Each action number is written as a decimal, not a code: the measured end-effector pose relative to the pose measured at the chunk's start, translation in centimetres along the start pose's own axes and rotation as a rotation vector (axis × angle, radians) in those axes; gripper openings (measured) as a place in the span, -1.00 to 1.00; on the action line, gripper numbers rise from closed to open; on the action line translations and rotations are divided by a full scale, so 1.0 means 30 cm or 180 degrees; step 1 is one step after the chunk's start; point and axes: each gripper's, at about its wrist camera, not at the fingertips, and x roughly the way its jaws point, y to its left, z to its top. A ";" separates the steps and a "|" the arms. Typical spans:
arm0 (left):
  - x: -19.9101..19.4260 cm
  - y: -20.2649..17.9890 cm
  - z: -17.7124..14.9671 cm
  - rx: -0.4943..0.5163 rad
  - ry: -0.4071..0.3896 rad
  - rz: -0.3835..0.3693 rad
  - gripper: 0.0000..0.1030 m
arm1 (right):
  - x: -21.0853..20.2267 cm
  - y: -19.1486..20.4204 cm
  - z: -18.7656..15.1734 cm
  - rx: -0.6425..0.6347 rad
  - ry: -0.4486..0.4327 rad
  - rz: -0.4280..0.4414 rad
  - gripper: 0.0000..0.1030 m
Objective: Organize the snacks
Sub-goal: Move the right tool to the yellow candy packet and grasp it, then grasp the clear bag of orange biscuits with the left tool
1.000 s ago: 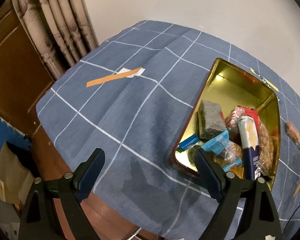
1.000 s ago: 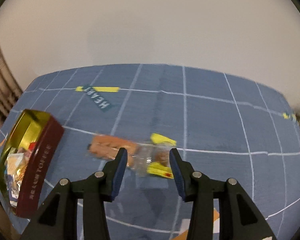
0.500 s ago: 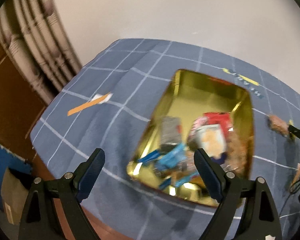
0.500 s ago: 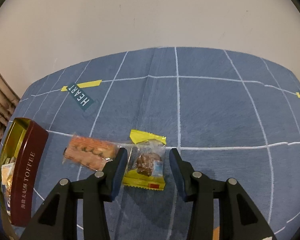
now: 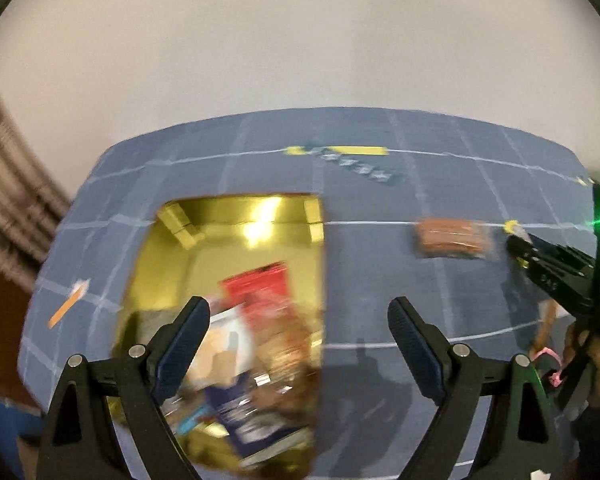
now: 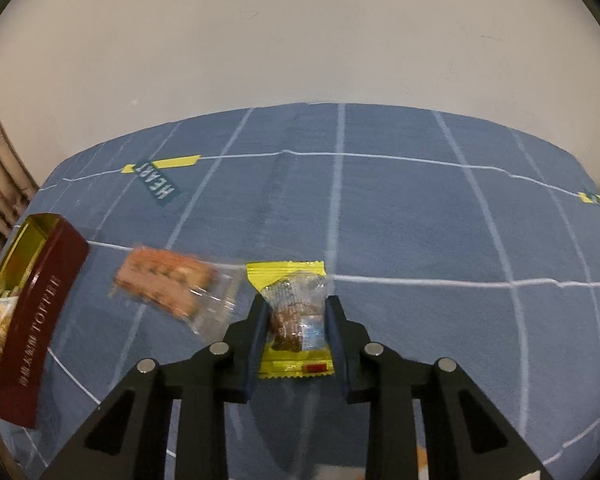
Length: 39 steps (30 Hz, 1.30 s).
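Since half a second ago the right gripper (image 6: 296,322) has pinched the yellow packet (image 6: 294,316), while the left gripper (image 5: 300,332), spread, has swung right.

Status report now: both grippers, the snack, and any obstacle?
Right gripper shut on yellow snack. Left gripper open, empty, above tin. Orange snack lies between yellow snack and tin, on the cloth.

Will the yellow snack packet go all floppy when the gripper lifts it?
Probably a bit. The yellow snack packet is thin crinkly film, so its flat ends may droop. The lumpy middle, pinched by the right gripper, looks firmer. It seems light.
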 end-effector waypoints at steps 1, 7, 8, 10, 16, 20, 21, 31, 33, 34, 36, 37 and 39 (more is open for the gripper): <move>0.019 -0.024 0.010 0.0105 0.0006 -0.0096 0.73 | -0.008 -0.018 -0.008 0.0014 -0.0013 -0.0017 -0.44; 0.117 -0.120 0.065 0.0543 0.0101 -0.0492 0.73 | -0.058 -0.146 -0.052 0.0142 -0.0088 -0.0202 -0.44; 0.138 -0.133 0.079 0.0623 0.0122 -0.0518 0.73 | -0.066 -0.161 -0.059 0.0129 -0.0095 -0.0246 -0.44; 0.168 -0.161 0.105 0.0725 0.0154 -0.0472 0.73 | -0.081 -0.187 -0.072 0.0113 -0.0093 -0.0299 -0.44; 0.245 -0.234 0.156 0.1168 0.0156 -0.0583 0.74 | -0.108 -0.220 -0.115 -0.0008 -0.0101 -0.0437 -0.45; 0.259 -0.282 0.172 0.1393 0.0164 -0.0657 0.74 | -0.117 -0.231 -0.124 -0.0029 -0.0109 -0.0424 -0.45; 0.260 -0.296 0.175 0.1473 0.0155 -0.0671 0.74 | -0.116 -0.232 -0.122 -0.0024 -0.0109 -0.0419 -0.45; 0.283 -0.421 0.174 0.2349 0.0147 -0.0898 0.74 | -0.122 -0.237 -0.127 -0.0005 -0.0112 -0.0398 -0.45; 0.301 -0.437 0.180 0.2425 0.0189 -0.0903 0.74 | -0.122 -0.236 -0.128 -0.0006 -0.0111 -0.0400 -0.45; 0.308 -0.442 0.185 0.2443 0.0201 -0.0912 0.74 | -0.121 -0.235 -0.127 -0.0006 -0.0110 -0.0404 -0.45; 0.333 -0.448 0.195 0.2469 0.0266 -0.0953 0.74 | -0.120 -0.235 -0.127 -0.0009 -0.0109 -0.0407 -0.45; 0.348 -0.451 0.205 0.2460 0.0292 -0.0966 0.74 | -0.120 -0.234 -0.127 -0.0010 -0.0109 -0.0410 -0.45; 0.371 -0.455 0.222 0.2422 0.0338 -0.1017 0.74 | -0.119 -0.233 -0.126 -0.0017 -0.0108 -0.0417 -0.45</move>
